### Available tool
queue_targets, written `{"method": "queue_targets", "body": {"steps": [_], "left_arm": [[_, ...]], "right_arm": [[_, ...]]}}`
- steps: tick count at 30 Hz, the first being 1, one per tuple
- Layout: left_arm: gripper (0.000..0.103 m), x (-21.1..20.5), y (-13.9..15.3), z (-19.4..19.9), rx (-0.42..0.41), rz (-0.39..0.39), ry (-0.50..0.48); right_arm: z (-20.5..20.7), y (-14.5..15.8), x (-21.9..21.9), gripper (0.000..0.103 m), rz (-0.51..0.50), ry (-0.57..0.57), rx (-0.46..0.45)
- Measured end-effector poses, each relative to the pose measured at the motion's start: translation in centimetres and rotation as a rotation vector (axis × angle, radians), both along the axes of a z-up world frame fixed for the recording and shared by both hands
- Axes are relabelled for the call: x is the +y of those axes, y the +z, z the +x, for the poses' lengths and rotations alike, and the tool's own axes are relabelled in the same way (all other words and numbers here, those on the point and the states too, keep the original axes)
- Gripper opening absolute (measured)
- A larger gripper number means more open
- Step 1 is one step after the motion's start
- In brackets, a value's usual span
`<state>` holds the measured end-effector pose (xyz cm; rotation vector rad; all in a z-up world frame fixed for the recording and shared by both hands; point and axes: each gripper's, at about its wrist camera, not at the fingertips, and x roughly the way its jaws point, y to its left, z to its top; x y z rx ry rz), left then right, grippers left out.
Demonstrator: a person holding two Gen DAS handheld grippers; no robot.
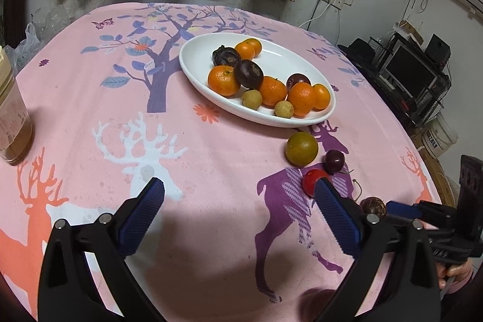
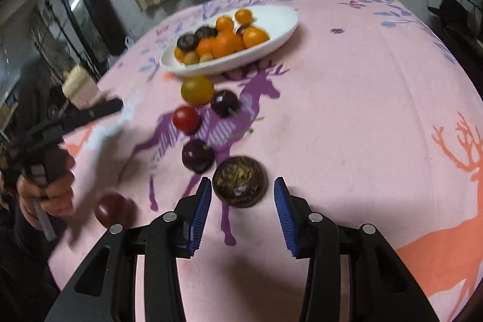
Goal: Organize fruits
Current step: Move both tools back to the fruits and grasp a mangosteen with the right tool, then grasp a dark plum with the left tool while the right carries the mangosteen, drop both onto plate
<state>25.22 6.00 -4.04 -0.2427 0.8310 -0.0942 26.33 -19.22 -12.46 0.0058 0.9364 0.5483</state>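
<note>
Pink cloth printed with deer and trees covers the table (image 1: pixel 90 110), and a white oval plate (image 1: pixel 199 56) sits toward the far side. On the plate lie several orange mandarins (image 1: pixel 223 80), 2 dark brown water chestnuts (image 1: pixel 249 74), 2 small tan longans (image 1: pixel 252 99) and a dark purple fruit (image 1: pixel 297 80) tucked among them.

Just near of the plate's right end, loose on the cloth, rests a greenish-yellow citrus (image 1: pixel 302 148). Close beside it on the near right sits a dark cherry (image 1: pixel 334 161), and nearer still a red cherry tomato (image 1: pixel 312 180), partly hidden behind a fingertip in the left wrist view. In the right wrist view a second dark cherry (image 2: pixel 197 155) lies nearer than the tomato, and a dark red fruit (image 2: pixel 111 208), blurred, sits near the table's left edge.

The left gripper (image 1: pixel 240 189) hovers over the cloth with its blue-padded fingers (image 1: pixel 145 213) spread wide and holding nothing. The right gripper (image 2: pixel 243 189) is also spread, and a flat dark brown water chestnut (image 2: pixel 240 185) sits on the cloth between its fingertips; I cannot tell whether either pad touches it.

At the left edge stands a jar (image 1: pixel 13 116) with brown contents and a cream lid.
</note>
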Motion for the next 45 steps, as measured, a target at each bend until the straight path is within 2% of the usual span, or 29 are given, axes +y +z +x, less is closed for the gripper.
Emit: {"method": "queue_targets", "body": {"steps": [3, 6, 8, 9, 10, 12, 14, 16, 18, 20, 22, 23, 25, 27, 38, 43, 45], "left_arm": [[0.098, 0.1, 0.1, 0.0, -0.001, -0.006, 0.002], [0.098, 0.2, 0.2, -0.1, -0.006, -0.007, 0.003], [0.098, 0.4, 0.4, -0.1, -0.014, -0.006, 0.007], [0.098, 0.5, 0.6, -0.2, -0.018, -0.006, 0.008], [0.098, 0.6, 0.7, -0.2, -0.023, -0.004, 0.011], [0.098, 0.9, 1.0, -0.4, -0.03, -0.001, 0.013], [0.098, 1.2, 1.3, -0.7, -0.034, 0.002, -0.006], [0.098, 1.2, 1.5, -1.5, -0.044, 0.002, -0.06], [0.098, 0.6, 1.5, -2.6, -0.057, 0.015, -0.138], [0.095, -0.2, 1.2, -3.8, -0.064, 0.042, -0.195], [0.077, -1.2, 0.4, -4.6, -0.049, 0.069, -0.251], [0.074, -1.6, 0.0, -4.7, -0.033, 0.076, -0.269], [0.061, -2.2, -0.9, -4.7, -0.005, 0.1, -0.285], [0.058, -2.5, -1.4, -4.5, 0.005, 0.125, -0.281], [0.058, -3.4, -2.6, -5.3, 0.044, 0.173, -0.351], [0.042, -3.6, -3.2, -5.0, 0.066, 0.182, -0.364], [0.041, -3.7, -3.2, -5.0, 0.066, 0.185, -0.367]], "right_arm": [[-0.6, -0.4, 2.2, 0.053, -0.098, 0.038, -0.05], [-0.7, -1.2, 4.0, 0.053, -0.228, 0.038, -0.116], [-0.7, -1.2, 4.1, 0.053, -0.253, 0.04, -0.141], [-0.6, -1.2, 4.0, 0.044, -0.242, 0.045, -0.139], [-0.6, -1.1, 3.9, 0.042, -0.233, 0.04, -0.138], [-0.3, -1.0, 3.2, 0.042, -0.211, 0.017, -0.127], [0.1, -0.5, 1.9, 0.042, -0.125, -0.019, -0.101], [0.4, 0.1, 0.3, 0.042, -0.02, -0.06, -0.08], [0.4, 0.5, -0.8, 0.042, 0.025, -0.096, -0.078], [0.4, 0.7, -1.2, 0.042, 0.034, -0.119, -0.084], [0.4, 0.7, -1.2, 0.042, 0.049, -0.115, -0.072], [0.4, 0.7, -1.1, 0.042, 0.048, -0.112, -0.071], [0.2, 0.7, -0.9, 0.042, 0.041, -0.103, -0.072], [0.1, 0.6, -0.7, 0.042, 0.04, -0.093, -0.068], [0.0, 0.4, -0.3, 0.042, 0.028, -0.075, -0.058], [-0.1, 0.5, -0.3, 0.042, 0.029, -0.07, -0.062], [-0.1, 0.4, -0.3, 0.042, 0.029, -0.072, -0.059]]}}
